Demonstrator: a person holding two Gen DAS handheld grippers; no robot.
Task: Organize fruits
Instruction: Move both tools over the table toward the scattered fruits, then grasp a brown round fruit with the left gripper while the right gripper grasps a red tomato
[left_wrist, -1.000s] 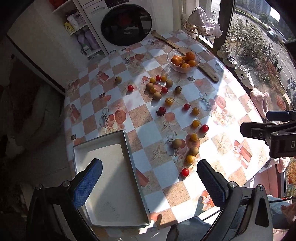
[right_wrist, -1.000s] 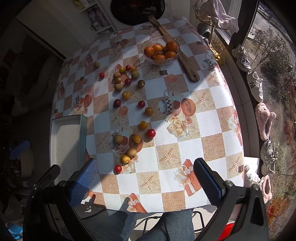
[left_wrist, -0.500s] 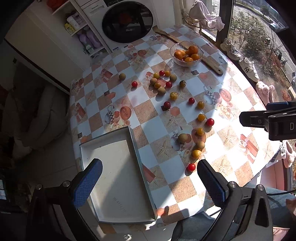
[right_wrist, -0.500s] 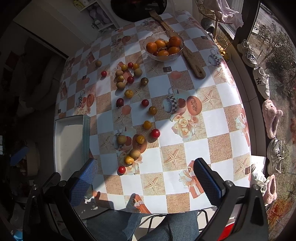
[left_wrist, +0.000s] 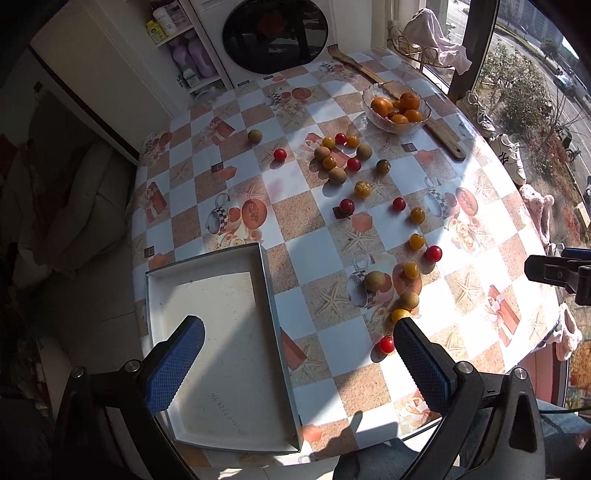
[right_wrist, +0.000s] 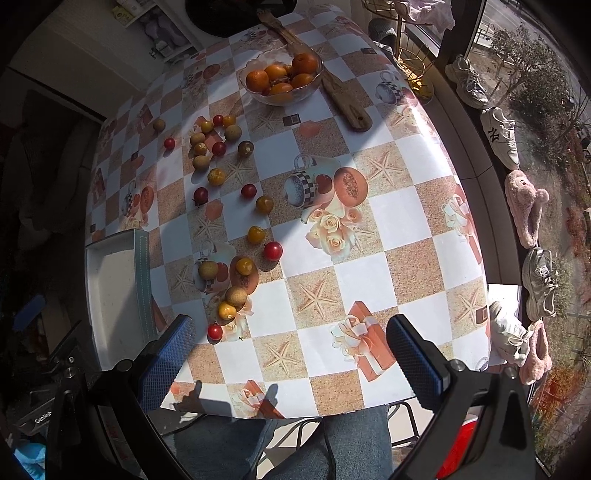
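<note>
Our left gripper (left_wrist: 297, 339) hangs above the table (left_wrist: 480, 229) with its fingers spread wide, nothing between them. Under its left finger lies the white tray (left_wrist: 221, 354), bare inside. Just beside its right fingertip sits a red tomato (left_wrist: 386, 344), with a yellow one (left_wrist: 399, 314) touching that finger's tip. Beyond, small fruits (left_wrist: 364, 189) lie scattered ahead toward a glass bowl (left_wrist: 396, 107) of oranges, beside a wooden board (left_wrist: 441, 136). Our right gripper (right_wrist: 290, 338) is likewise wide apart and holds nothing; the same red tomato (right_wrist: 214, 331) sits just right of its left fingertip, the tray (right_wrist: 110, 295) farther left.
</note>
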